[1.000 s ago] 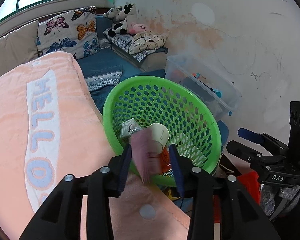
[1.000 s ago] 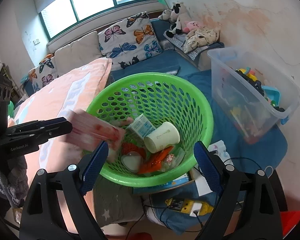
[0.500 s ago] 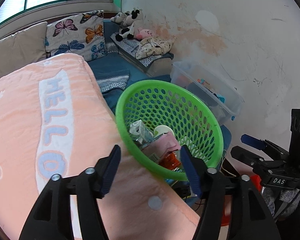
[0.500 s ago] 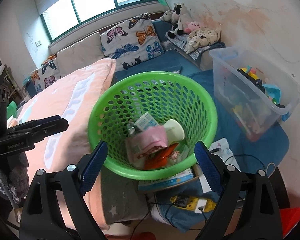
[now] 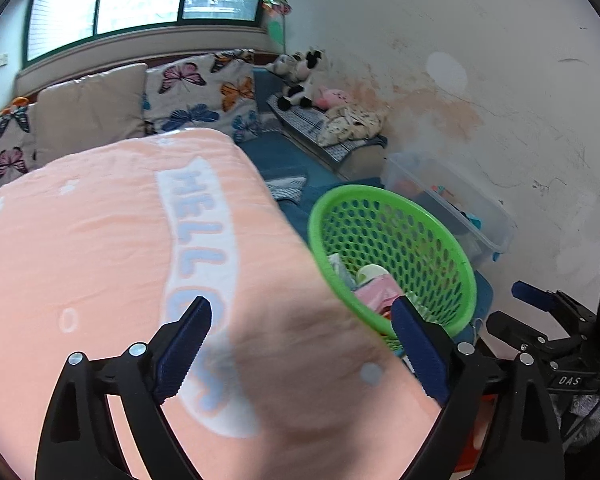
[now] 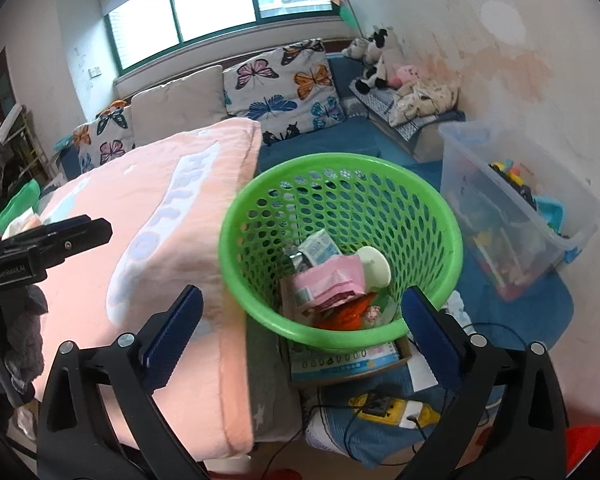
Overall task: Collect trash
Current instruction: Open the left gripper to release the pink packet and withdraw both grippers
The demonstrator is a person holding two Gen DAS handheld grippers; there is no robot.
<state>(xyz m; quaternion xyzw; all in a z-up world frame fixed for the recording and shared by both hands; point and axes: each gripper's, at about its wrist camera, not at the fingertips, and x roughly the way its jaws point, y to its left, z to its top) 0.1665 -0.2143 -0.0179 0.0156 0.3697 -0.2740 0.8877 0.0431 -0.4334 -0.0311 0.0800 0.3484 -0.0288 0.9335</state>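
A green perforated basket [image 6: 340,168] stands beside the bed and also shows in the left wrist view [image 5: 384,196]. Inside lie a pink packet [image 6: 332,280], a paper cup [image 6: 374,266], a small carton [image 6: 320,246] and orange wrappers [image 6: 344,316]. The pink packet also shows in the left wrist view [image 5: 376,292]. My left gripper [image 5: 300,344] is open and empty over the pink blanket [image 5: 100,248], left of the basket. My right gripper [image 6: 300,328] is open and empty above the basket's near rim.
A clear plastic bin of toys [image 6: 516,200] stands right of the basket by the stained wall. A yellow power strip [image 6: 392,408] and cables lie on the floor in front. Butterfly cushions [image 6: 280,84] and soft toys [image 6: 380,56] line the back.
My left gripper opened and let the pink packet drop into the basket, then drew back left over the blanket. The right gripper stayed open and pulled back a little.
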